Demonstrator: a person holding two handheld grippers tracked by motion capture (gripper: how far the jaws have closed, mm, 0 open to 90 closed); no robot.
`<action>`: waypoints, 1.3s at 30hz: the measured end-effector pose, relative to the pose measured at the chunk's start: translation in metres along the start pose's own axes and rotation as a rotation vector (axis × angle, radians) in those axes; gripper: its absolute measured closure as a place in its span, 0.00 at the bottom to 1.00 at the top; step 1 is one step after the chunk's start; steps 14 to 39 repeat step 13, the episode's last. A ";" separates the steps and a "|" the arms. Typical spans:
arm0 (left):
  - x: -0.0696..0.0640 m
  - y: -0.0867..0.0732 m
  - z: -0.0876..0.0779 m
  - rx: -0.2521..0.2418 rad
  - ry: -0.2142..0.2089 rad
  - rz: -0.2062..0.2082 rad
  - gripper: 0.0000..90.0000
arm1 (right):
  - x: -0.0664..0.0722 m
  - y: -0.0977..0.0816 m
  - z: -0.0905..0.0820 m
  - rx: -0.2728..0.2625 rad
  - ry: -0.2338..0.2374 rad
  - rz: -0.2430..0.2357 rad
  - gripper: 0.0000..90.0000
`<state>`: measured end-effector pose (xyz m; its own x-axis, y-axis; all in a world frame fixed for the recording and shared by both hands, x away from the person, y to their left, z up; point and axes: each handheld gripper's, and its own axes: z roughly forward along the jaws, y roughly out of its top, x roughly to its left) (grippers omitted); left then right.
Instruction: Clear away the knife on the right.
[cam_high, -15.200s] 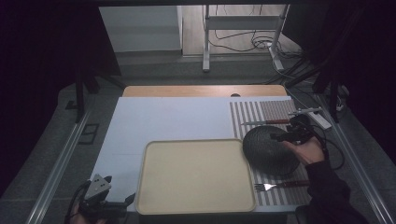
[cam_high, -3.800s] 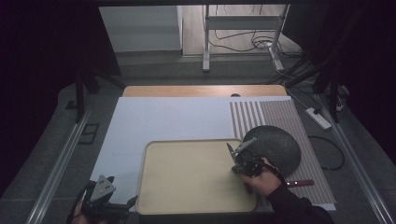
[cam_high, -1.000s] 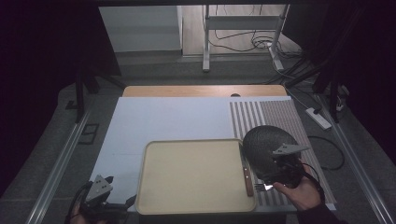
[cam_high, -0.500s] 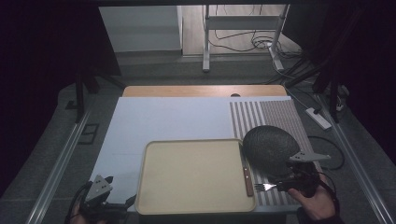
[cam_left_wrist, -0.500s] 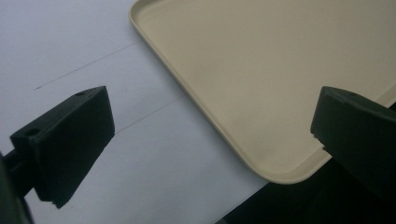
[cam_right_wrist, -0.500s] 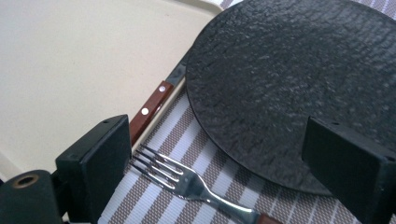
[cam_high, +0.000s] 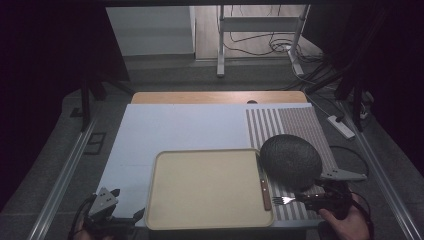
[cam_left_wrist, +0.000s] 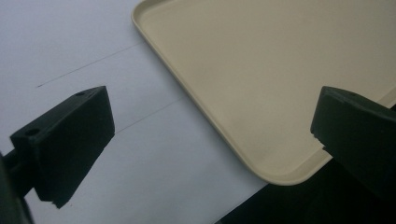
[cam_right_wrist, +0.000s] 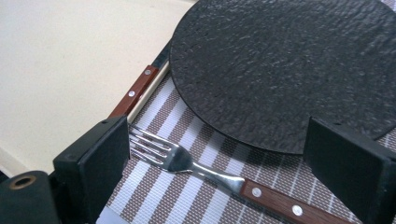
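Just a wooden-handled fork (cam_right_wrist: 196, 169), flat.

From above your side you look forward and down over the table (cam_high: 175, 125). Each gripper view sits close and low; both share the tray (cam_left_wrist: 261, 70) with it.

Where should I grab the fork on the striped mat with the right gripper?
Probably by the wooden handle, from above. The fork lies flat on the striped mat, tines toward the tray, and the right gripper hangs open over it. The handle is its thickest part and lies apart from the black plate.
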<state>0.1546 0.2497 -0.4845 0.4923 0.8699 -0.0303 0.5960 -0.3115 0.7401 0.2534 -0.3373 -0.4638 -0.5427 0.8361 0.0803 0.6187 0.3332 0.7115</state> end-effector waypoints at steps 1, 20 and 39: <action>0.000 0.000 0.000 0.000 0.000 0.000 0.00 | 0.000 0.000 0.000 0.000 0.000 0.000 0.08; -0.001 0.000 0.000 0.001 0.002 -0.001 0.00 | -0.004 -0.005 -0.002 -0.007 0.010 0.009 0.08; -0.001 0.000 0.000 0.001 0.002 -0.001 0.00 | -0.004 -0.005 -0.002 -0.007 0.010 0.009 0.08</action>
